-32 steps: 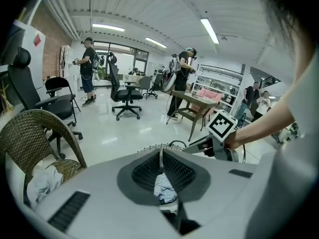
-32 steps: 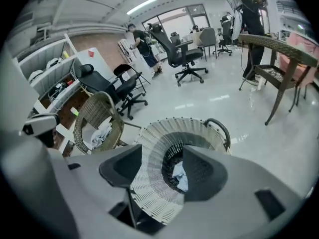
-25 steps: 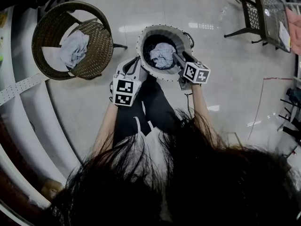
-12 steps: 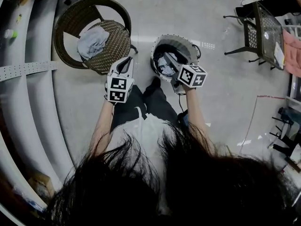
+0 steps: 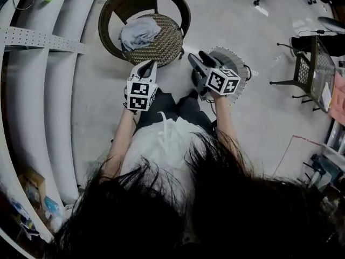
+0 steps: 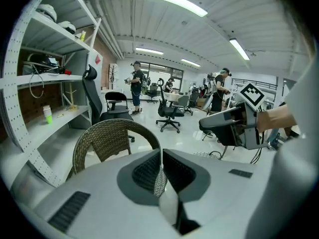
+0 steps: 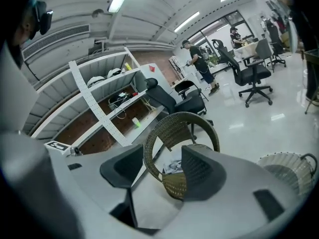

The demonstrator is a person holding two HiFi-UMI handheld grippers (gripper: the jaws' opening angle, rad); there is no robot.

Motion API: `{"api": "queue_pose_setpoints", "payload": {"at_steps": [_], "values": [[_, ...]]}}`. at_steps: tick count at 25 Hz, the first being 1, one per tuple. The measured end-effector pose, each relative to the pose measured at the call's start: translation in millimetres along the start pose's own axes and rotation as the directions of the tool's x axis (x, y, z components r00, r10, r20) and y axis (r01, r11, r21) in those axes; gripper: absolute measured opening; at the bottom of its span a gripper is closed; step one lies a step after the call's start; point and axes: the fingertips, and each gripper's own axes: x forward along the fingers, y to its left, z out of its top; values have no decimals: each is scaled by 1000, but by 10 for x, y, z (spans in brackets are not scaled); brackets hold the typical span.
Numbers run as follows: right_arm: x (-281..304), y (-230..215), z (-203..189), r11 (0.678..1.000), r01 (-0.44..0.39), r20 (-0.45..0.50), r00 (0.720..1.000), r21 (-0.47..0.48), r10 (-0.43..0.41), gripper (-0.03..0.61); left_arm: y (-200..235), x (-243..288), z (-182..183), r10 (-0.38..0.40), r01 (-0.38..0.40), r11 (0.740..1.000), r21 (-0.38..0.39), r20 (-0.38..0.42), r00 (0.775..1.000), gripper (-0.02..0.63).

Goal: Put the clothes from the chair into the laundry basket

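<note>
Head view: both grippers have swung from the laundry basket (image 5: 241, 74) at right toward the chair (image 5: 161, 46) at upper centre, where a grey garment (image 5: 139, 33) waits. The left gripper (image 5: 147, 65) has its jaws together. The right gripper (image 5: 192, 58) is apart, just narrowing, and empty, so another fetch looks due.

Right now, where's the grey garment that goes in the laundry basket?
In the head view the grey garment lies on the wicker chair seat, upper middle-left, just beyond the left tongs; the laundry basket stands to the chair's right.
</note>
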Motion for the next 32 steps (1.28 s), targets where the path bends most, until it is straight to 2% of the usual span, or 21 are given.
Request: {"api": "queue_pose_setpoints", "payload": {"at_steps": [5, 9, 16, 21, 26, 32], "values": [[402, 403, -106, 995, -63, -82, 995, -73, 57, 235, 486, -287, -149, 92, -90, 994, -64, 21, 996, 31], [714, 682, -183, 979, -122, -171, 981, -165, 93, 229, 773, -494, -321, 168, -163, 977, -136, 21, 986, 31], [1353, 892, -264, 918, -221, -327, 939, -328, 110, 229, 1037, -625, -515, 240, -233, 949, -210, 5, 971, 31], [1914, 908, -321, 877, -278, -423, 901, -391, 97, 229, 1212, -617, -575, 287, -281, 929, -242, -14, 958, 31], [2506, 776, -409, 824, -330, -519, 853, -461, 52, 229, 1417, -465, -529, 326, -322, 907, -272, -32, 945, 31], [3041, 477, -675, 713, -429, -640, 767, -554, -36, 229, 1540, -143, -466, 334, -339, 894, -291, -71, 940, 31]]}}
